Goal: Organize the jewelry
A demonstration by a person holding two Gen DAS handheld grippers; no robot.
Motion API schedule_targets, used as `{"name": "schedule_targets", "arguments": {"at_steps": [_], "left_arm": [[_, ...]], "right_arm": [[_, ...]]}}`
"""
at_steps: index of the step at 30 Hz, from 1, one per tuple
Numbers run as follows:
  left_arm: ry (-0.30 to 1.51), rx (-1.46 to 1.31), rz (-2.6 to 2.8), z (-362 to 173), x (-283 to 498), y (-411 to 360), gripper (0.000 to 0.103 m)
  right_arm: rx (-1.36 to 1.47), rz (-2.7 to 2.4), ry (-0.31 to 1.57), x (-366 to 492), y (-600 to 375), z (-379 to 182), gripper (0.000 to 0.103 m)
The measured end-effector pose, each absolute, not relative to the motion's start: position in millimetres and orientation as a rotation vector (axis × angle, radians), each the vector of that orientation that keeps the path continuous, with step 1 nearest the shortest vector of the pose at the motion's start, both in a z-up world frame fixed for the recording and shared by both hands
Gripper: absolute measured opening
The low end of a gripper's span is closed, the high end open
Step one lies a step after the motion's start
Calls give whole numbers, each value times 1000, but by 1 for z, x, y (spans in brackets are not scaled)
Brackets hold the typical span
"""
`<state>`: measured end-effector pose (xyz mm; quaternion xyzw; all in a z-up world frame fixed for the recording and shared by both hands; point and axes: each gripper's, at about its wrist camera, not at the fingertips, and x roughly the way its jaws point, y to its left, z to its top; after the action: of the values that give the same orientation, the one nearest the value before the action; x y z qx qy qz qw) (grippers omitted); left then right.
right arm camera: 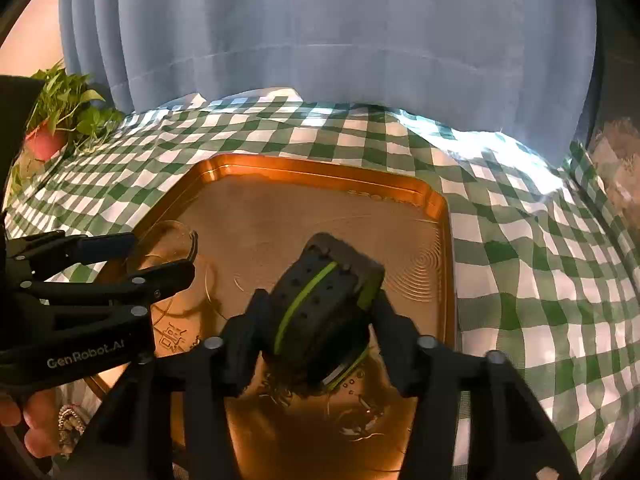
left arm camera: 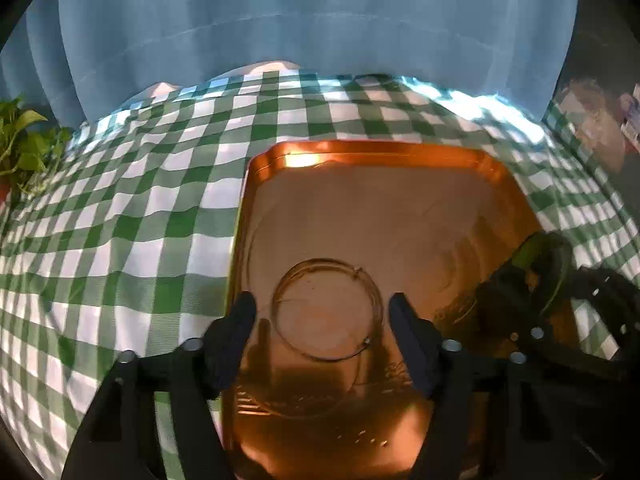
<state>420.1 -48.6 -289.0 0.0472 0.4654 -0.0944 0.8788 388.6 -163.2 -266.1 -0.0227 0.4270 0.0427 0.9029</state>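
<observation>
Nearest in the left wrist view, the left gripper [left arm camera: 322, 312] hangs over the near end of a copper tray [left arm camera: 360, 152], its jaws spread wide with nothing between the pads. Framed in that gap, a thin wire bangle [left arm camera: 328, 310] lies flat on the tray floor. At 4 o'clock from it, the right gripper [left arm camera: 532, 280] shows as a dark blurred mass carrying something black with green.

The right wrist view makes that load clear: the right gripper [right arm camera: 320, 312] has its jaws pinching a black watch with a lime-green stripe [right arm camera: 320, 304], held above the tray [right arm camera: 304, 168]. On the tray floor just under it, small pieces glint, too blurred to name. At 9 o'clock the left gripper [right arm camera: 160, 256] reaches in, with the bangle [right arm camera: 176, 240] at its tips. At 8 o'clock, near the frame edge, a hand [right arm camera: 24, 420] and a beaded piece [right arm camera: 70, 420] appear; the left view shows neither.

Beyond the tray, a rumpled green-and-white checked cloth [left arm camera: 140, 200] covers the surface. Past its far edge hangs a pale blue curtain [left arm camera: 320, 20]. A leafy potted plant [right arm camera: 64, 120] stands at 10 o'clock, its pink pot visible only from the right wrist.
</observation>
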Motion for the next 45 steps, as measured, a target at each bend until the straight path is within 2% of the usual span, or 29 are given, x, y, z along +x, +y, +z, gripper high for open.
{"name": "schedule_targets", "arguments": {"at_steps": [5, 11, 12, 14, 18, 21, 25, 31, 38, 45], "left_arm": [[946, 85, -173, -280, 412, -41, 80], [917, 105, -213, -253, 379, -43, 82], [885, 149, -213, -244, 365, -47, 82], [852, 193, -209, -231, 344, -49, 85], [857, 155, -213, -211, 300, -40, 86], [869, 132, -210, -197, 261, -32, 87], [848, 135, -207, -170, 203, -25, 87], [815, 56, -202, -141, 133, 2, 89], [731, -16, -224, -101, 70, 36, 92], [683, -42, -153, -110, 75, 63, 95]], "right_arm": [[-22, 66, 852, 383, -169, -263, 66], [-4, 106, 840, 362, -176, -246, 70], [-20, 115, 821, 353, -175, -240, 71], [-46, 109, 777, 334, -175, -229, 80], [20, 107, 760, 288, -182, -204, 81], [39, 103, 748, 251, -184, -188, 89], [36, 94, 755, 190, -180, -165, 91], [117, 85, 757, 124, -179, -141, 102], [382, 175, 804, 74, -202, -117, 103], [256, 85, 696, 53, -202, -99, 103]]}}
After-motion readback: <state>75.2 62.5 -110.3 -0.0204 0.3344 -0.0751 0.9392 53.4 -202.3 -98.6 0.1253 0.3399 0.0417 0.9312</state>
